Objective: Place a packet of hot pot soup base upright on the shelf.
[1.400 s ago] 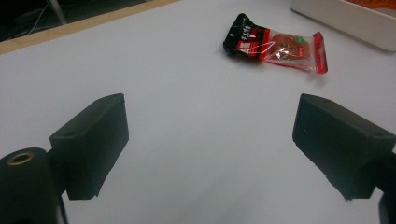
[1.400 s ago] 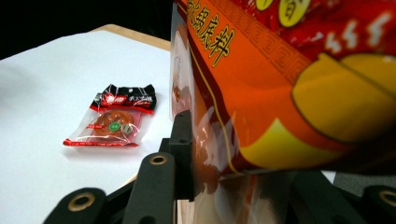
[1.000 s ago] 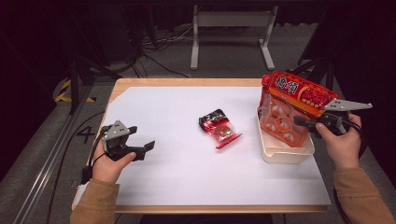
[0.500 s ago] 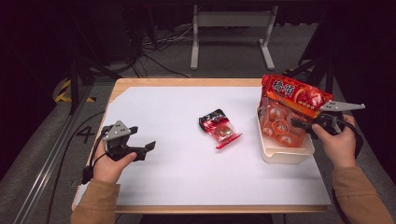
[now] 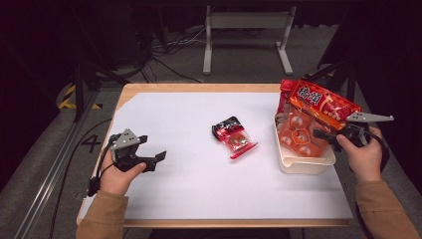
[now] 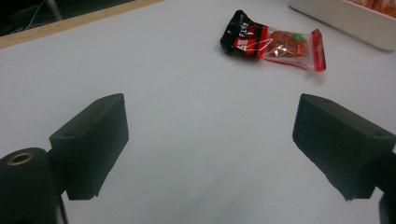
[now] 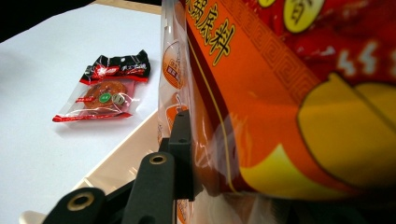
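A large red and orange snack bag [image 5: 318, 107] stands tilted in a white tray [image 5: 303, 164] at the table's right side. My right gripper [image 5: 322, 132] is shut on the bag's lower part. In the right gripper view one black finger [image 7: 181, 149] presses against the bag [image 7: 289, 93], and the other finger is hidden behind it. A small red and black packet [image 5: 233, 137] lies flat near the table's middle. At the left my left gripper [image 5: 152, 148] rests open on the white table. It holds nothing and faces the small packet [image 6: 273, 39].
The white sheet covers a wooden table whose edge [image 5: 199, 87] shows at the back. The tray's near wall [image 6: 345, 18] lies beyond the small packet in the left gripper view. A metal stand [image 5: 246, 30] and cables sit on the floor behind.
My right hand has lowered the big bag a little further into the tray. The left gripper and the small packet have stayed put.
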### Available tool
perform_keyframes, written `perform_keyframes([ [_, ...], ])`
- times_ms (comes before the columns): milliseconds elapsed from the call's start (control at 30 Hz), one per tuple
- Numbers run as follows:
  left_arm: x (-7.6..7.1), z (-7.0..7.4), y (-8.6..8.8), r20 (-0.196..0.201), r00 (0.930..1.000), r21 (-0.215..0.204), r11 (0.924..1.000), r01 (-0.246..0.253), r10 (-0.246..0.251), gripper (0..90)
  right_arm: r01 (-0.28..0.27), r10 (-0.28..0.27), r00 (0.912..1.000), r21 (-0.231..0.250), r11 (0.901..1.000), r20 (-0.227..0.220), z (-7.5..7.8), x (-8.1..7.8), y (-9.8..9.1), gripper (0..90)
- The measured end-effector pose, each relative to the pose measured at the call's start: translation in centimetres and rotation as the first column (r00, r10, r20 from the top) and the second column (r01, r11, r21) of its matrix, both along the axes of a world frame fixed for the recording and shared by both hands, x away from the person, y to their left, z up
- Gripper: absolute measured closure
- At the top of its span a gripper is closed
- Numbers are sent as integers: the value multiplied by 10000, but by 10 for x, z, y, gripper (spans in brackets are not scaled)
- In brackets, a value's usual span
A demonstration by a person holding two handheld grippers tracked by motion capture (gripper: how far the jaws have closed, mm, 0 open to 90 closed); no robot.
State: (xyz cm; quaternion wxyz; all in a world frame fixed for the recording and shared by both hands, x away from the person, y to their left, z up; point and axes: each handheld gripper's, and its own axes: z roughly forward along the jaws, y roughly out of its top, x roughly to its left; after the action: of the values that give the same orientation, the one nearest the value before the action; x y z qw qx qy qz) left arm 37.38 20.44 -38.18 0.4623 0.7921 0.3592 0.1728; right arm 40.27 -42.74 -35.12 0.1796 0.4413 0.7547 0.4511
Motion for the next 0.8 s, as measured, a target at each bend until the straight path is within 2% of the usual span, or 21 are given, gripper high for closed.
perform_keyframes([
  [167, 0, -1, 1, -38, 10000, -39, 10000, -36, 36, 115, 64, -64, 10000, 13, 10000, -13, 1, 0, 0, 674],
  [300, 0, -1, 2, -16, 10000, -67, 9999, -87, 87, 115, 216, -211, 9995, -243, 9995, 216, 3, 0, 0, 573],
  [400, 0, -1, 2, -68, 9999, -130, 9999, -77, 76, 115, 349, -340, 9982, -184, 9992, 487, 4, -1, 1, 418],
  [433, 0, -1, 2, -45, 10000, -98, 9999, -65, 64, 115, 407, -395, 9976, -204, 9990, 568, 5, -1, 1, 391],
  [700, 0, -1, 2, -35, 10000, -111, 9999, -51, 51, 115, 745, -707, 9914, -307, 9967, 1104, 13, -11, -5, 246],
  [800, 0, -1, 2, -55, 10000, -96, 9999, -42, 41, 115, 907, -848, 9891, -437, 9949, 1203, 14, -15, -7, 225],
])
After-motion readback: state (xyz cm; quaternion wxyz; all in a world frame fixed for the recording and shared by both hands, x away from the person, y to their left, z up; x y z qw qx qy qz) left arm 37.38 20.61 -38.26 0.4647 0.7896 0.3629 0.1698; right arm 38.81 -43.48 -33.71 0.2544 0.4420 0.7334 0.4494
